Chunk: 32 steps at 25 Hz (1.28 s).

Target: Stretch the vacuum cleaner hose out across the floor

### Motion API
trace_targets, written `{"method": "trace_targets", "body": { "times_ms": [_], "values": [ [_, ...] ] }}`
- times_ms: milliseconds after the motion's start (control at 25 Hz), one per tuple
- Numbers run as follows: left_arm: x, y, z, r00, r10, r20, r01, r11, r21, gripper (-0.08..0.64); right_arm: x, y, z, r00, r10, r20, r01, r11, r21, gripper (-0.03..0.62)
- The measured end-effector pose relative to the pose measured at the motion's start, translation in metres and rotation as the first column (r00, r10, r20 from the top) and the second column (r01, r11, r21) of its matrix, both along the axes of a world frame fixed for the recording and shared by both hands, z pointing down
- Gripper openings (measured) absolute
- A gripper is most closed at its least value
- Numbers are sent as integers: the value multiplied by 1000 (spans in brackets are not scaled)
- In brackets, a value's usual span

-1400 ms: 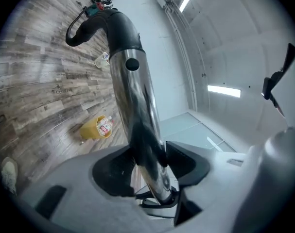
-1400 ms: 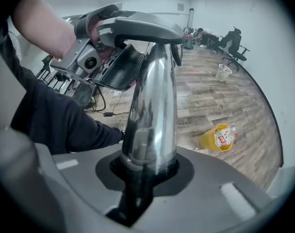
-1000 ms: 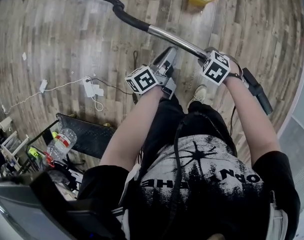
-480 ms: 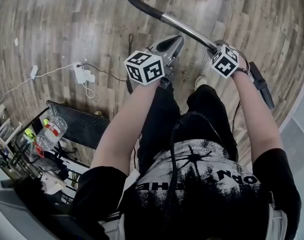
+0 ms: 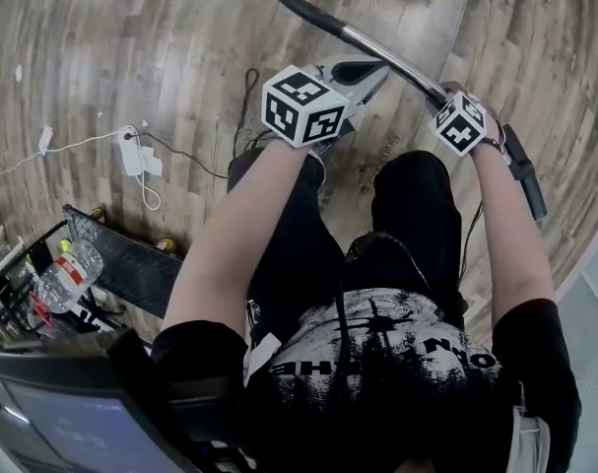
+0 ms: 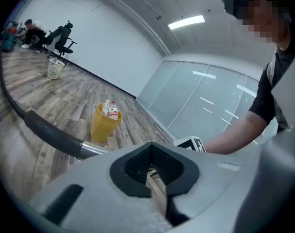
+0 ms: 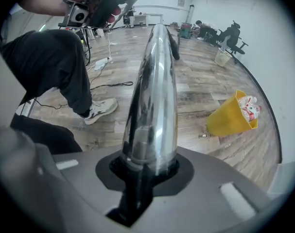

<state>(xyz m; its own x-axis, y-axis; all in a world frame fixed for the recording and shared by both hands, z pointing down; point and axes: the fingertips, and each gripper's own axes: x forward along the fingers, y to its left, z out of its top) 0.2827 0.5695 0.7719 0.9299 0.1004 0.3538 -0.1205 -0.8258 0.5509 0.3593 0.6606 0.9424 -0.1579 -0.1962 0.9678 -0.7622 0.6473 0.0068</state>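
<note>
Only the right gripper view shows the grip itself: the right gripper [image 7: 146, 174] has its fingers clamped round the smooth chrome wand [image 7: 154, 81] of the vacuum cleaner. In the left gripper view, the left gripper [image 6: 156, 183] has its fingers pressed together with nothing between them. From the head view the wand slants away from the person. It joins the black rubbery hose [image 5: 300, 8], which trails off over the wood-plank floor [image 5: 131, 47] near a yellow bin [image 6: 104, 123].
</note>
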Motion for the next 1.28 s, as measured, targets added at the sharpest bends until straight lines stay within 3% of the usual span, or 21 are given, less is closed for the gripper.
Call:
{"method": "trace_targets", "body": {
  "times_ms": [200, 360, 480, 600, 720, 1080, 1280],
  "values": [
    [25, -6, 59, 998, 67, 15, -68, 993, 96, -2, 38, -10, 87, 1000, 14, -22, -13, 999, 32, 74],
    [36, -14, 81, 998, 53, 18, -55, 987, 153, -2, 60, 1, 150, 1000, 7, -12, -6, 1000, 21, 67],
    [36, -9, 91, 997, 55, 60, -65, 979, 193, -2, 64, 13, 187, 1000, 19, 24, -19, 1000, -12, 66],
    [38, 5, 94, 992, 88, 89, -104, 973, 206, -2, 62, 26, 215, 995, 62, 73, -58, 997, -56, 66],
    [32, 20, 106, 989, 91, 113, -113, 972, 205, -2, 56, 23, 236, 996, 54, 75, -52, 998, -26, 67],
    [6, 18, 106, 988, 22, 156, -55, 976, 211, -2, 28, 32, 279, 994, 22, 109, -13, 996, -86, 69],
    [-8, 16, 113, 978, -14, 207, -37, 970, 241, -2, 12, 45, 303, 992, 15, 128, 9, 982, -189, 75]
  ]
}}
